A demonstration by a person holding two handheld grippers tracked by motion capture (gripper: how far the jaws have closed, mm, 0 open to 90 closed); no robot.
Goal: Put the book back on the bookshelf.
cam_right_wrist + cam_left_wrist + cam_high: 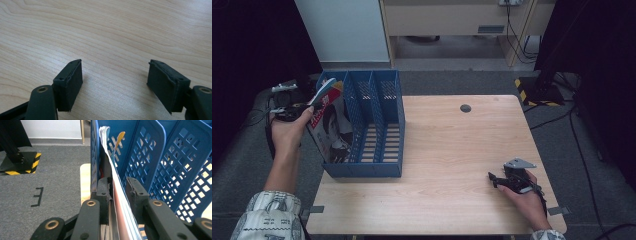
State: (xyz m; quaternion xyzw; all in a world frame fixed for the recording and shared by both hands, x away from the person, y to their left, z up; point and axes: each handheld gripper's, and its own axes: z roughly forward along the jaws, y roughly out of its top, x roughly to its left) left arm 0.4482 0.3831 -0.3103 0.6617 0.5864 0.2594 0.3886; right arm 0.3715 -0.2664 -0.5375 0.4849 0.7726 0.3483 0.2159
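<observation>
A magazine (pixel 329 122) with a red and white cover leans in the leftmost slot of the blue file holder (pixel 377 170) at the table's left end. My left gripper (pixel 307 107) sits at the magazine's upper left edge. In the left gripper view the magazine (pixel 117 177) runs between the jaws of my left gripper (pixel 119 187); a narrow gap shows beside one pad, so the jaws stand slightly open around it. The file holder (pixel 150 157) has slotted dividers rising to the right. My right gripper (pixel 493 177) rests low over the wooden table (pixel 452 145) at the front right, and in its own view my right gripper (pixel 113 72) is open and holds nothing.
A dark round grommet (pixel 465 108) sits in the tabletop near the far edge. A yellow-and-black striped stand base (pixel 532 92) stands on the grey carpet past the table's far right corner. A white cabinet (pixel 347 30) stands behind the file holder.
</observation>
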